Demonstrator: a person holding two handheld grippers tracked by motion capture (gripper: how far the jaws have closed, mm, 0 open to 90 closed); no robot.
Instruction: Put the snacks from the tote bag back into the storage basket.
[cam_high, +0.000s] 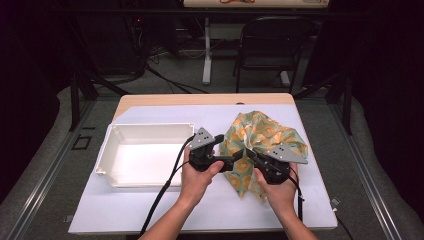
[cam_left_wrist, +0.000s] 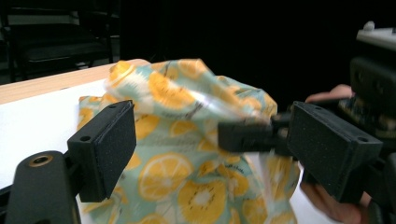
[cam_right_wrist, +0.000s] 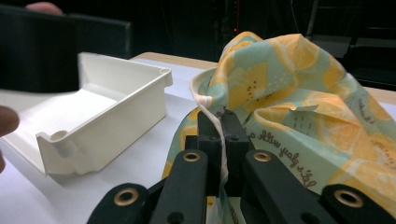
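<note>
Tongs, right (cam_right_wrist: 219, 128): pinching hem of cloth (cam_right_wrist: 299, 121), pads pressed together
Tongs, left (cam_left_wrist: 210, 140): spread, cloth between, untouched
Cloth: thin, crumpled, lemon print, on desk (cam_high: 210, 210) beside white rectangular plastic tray (cam_high: 145, 131)

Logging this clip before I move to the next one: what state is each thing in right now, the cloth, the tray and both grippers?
Lemon-print cloth: bunched up in a heap on the white mat, one hemmed edge pinched.
White tray: upright, empty, left of the cloth.
Right gripper: shut on the cloth's hemmed edge.
Left gripper: jaws open, cloth in front of them, not gripped.
White mat: flat on the table.
</note>
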